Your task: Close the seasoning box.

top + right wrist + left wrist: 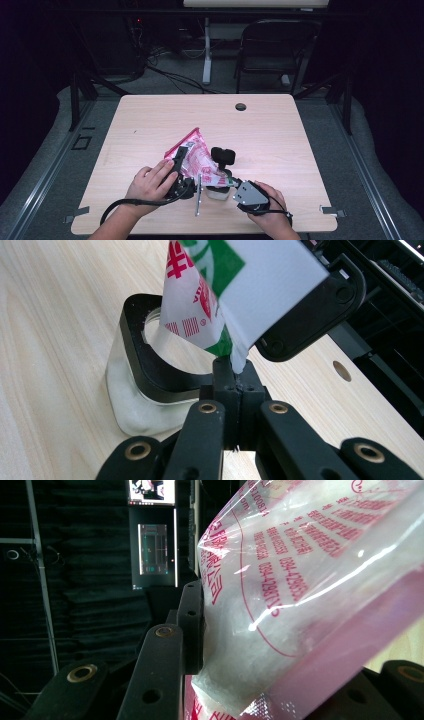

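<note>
Clear plastic printed in red forms the bag, which both grippers hold tilted above a small container near the front edge of the wooden table. The step in hand appears to be pouring the bag's white granular contents into the container. The left gripper clamps the bag's body partway up, its jaws pressing the film from both sides, as the left gripper view shows on the bag. The right gripper is fully closed, pinching the bag's lower corner directly over the container's mouth; in the right gripper view the corner dips into the black collar of the container. The container is a clear, squarish jar holding a low layer of white powder, its hinged black lid standing open behind it. The next move probably calls for raising the left end of the bag while keeping the pinched corner centred over the opening, so that nothing spills onto the table. The bag looks limp, glossy and partly full.
</note>
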Demonstrator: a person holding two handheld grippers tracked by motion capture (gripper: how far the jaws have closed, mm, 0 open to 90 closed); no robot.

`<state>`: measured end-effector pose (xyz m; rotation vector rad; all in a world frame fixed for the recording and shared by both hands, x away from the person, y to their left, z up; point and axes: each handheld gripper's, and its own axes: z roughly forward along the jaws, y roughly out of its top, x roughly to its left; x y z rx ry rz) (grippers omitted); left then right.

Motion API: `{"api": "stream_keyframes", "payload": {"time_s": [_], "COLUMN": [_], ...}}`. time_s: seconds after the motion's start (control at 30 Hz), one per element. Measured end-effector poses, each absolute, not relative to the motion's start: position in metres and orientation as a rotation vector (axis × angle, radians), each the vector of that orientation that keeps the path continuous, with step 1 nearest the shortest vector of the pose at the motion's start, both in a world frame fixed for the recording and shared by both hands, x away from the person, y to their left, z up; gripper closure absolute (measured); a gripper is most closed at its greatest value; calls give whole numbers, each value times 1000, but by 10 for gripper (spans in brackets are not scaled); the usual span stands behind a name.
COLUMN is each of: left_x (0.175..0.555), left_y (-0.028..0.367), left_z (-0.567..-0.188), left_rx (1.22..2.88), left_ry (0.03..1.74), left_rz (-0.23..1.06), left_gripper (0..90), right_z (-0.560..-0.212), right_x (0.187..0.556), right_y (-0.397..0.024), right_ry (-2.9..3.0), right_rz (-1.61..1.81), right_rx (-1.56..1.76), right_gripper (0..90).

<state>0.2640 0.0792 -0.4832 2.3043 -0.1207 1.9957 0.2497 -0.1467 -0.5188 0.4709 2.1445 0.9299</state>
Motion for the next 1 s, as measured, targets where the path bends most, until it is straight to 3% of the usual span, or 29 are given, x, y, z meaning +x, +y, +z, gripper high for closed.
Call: {"api": "stream_keyframes", "payload": {"time_s": [1.0], "left_x": [265], "left_y": [79], "left_z": [-481], "left_rx": [2299], "left_ry": [-139], "left_rz": [2007], "left_gripper": [704], "right_z": [-520], "right_x": [253], "right_y": [-146], "right_ry": [2148], "right_rz": [933], "right_rx": [477], "right_gripper": [900]}}
